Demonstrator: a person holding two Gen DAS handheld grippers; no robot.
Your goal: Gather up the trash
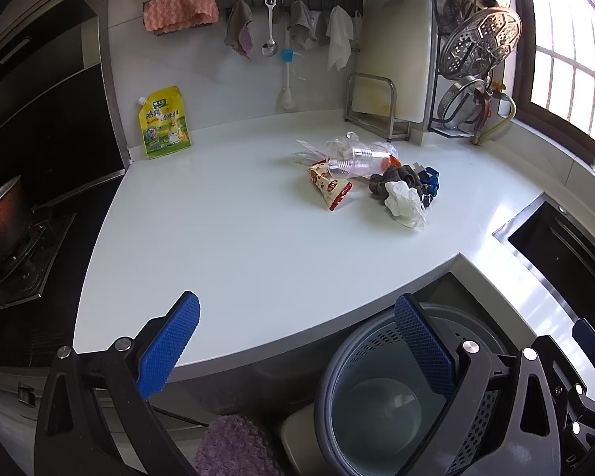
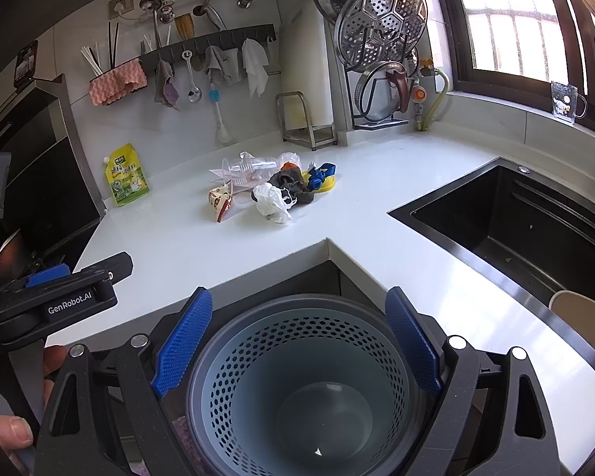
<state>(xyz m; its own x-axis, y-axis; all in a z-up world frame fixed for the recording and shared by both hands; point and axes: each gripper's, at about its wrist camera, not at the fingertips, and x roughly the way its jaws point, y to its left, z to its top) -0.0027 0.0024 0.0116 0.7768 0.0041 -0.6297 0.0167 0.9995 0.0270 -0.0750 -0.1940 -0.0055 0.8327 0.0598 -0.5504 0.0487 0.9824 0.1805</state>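
- Step: pre-pick. Nothing collected yet, judging by the bin (image 2: 301,388); it looks empty bar a tiny speck on the bottom.
- Left tongs (image 1: 297,345): spread wide, holding nothing, hovering over the near edge of the table (image 1: 226,238).
- Right tongs (image 2: 297,341): spread wide, empty, directly above the bin opening.
- Trash sits in one cluster mid-table, well apart from both tongs: clear plastic cups (image 1: 357,160), printed wrapper (image 1: 329,188), crumpled white wad (image 1: 404,202), dark rag-like clump (image 1: 396,178), blue bits (image 1: 430,180). Right view also shows something yellow (image 2: 329,184) under the blue bits.
- Bin stands below the table's inner corner, beside the sink (image 2: 515,230).
- Yellow pouch (image 1: 164,123) upright against the wall; probably not trash, leave it.
- Next move, my read: reach forward across the table to the cluster. White wad or wrapper is the nearest, most exposed pick. Pieces overlap, so pinch one cleanly or the neighbours drag along.
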